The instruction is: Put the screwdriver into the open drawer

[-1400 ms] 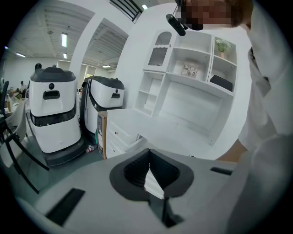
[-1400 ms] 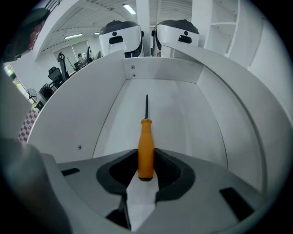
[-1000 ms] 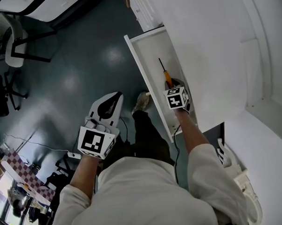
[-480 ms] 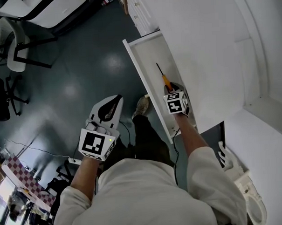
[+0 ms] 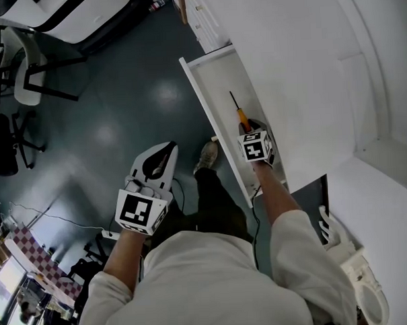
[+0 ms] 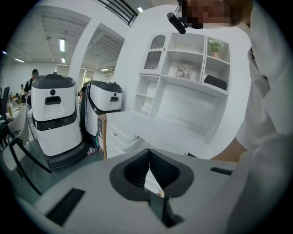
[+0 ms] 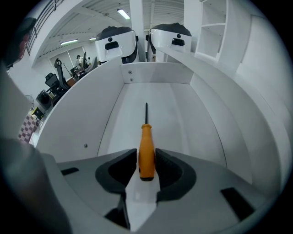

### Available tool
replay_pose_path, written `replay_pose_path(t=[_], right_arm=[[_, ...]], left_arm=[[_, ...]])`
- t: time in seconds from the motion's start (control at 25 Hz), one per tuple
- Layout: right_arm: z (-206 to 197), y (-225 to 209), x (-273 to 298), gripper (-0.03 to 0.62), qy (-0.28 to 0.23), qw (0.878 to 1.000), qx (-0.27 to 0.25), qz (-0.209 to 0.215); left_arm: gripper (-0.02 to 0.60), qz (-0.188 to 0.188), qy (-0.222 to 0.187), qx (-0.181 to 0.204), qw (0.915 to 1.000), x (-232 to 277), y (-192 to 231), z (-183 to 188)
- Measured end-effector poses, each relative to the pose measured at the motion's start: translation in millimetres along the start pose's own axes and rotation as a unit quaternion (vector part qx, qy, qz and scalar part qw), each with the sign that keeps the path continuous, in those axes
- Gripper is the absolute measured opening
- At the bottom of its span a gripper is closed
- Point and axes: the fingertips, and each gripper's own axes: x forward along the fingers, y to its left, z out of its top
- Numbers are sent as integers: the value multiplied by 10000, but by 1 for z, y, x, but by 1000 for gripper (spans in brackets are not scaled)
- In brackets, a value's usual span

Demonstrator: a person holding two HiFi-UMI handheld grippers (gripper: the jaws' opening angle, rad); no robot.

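Note:
The screwdriver (image 5: 240, 113), orange handle and thin dark shaft, lies lengthwise inside the open white drawer (image 5: 201, 105), shaft pointing to the drawer's far end. My right gripper (image 5: 250, 126) reaches down into the drawer at the handle's end. In the right gripper view the handle (image 7: 146, 155) sits between the jaws of the right gripper (image 7: 146, 161), which are opening, the pads just off its sides, above the drawer floor (image 7: 183, 123). My left gripper (image 5: 166, 149) hangs shut over the dark floor, left of the drawer, holding nothing; its jaws (image 6: 149, 153) meet at the tip.
The drawer juts from a white cabinet (image 5: 300, 66), with a small drawer unit (image 5: 207, 13) beyond it. The person's shoe (image 5: 206, 155) stands beside the drawer front. Office chairs (image 5: 24, 72) stand at the far left. Two white robots (image 6: 52, 114) show in the left gripper view.
Only the head camera has shifted a little. Both grippers and the screwdriver stay where they were.

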Motion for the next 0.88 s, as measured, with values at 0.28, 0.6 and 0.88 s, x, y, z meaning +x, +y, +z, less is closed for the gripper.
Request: replay_pose_path(t=[0.28,0.6,0.88], right_arm=[[9,1,-21,129,-252,9996,-40,-119],[25,9,-70,118,-885,9959,114,-164],[42,11,-122,109,-1345,9898,355,-302]], left_arm=[[5,-73,-93,81,9999,-4,-4,9],[5,-317,-287,284,9987,-6,-16,31],[5,-558,-426,458,9965,-7,-25,50]])
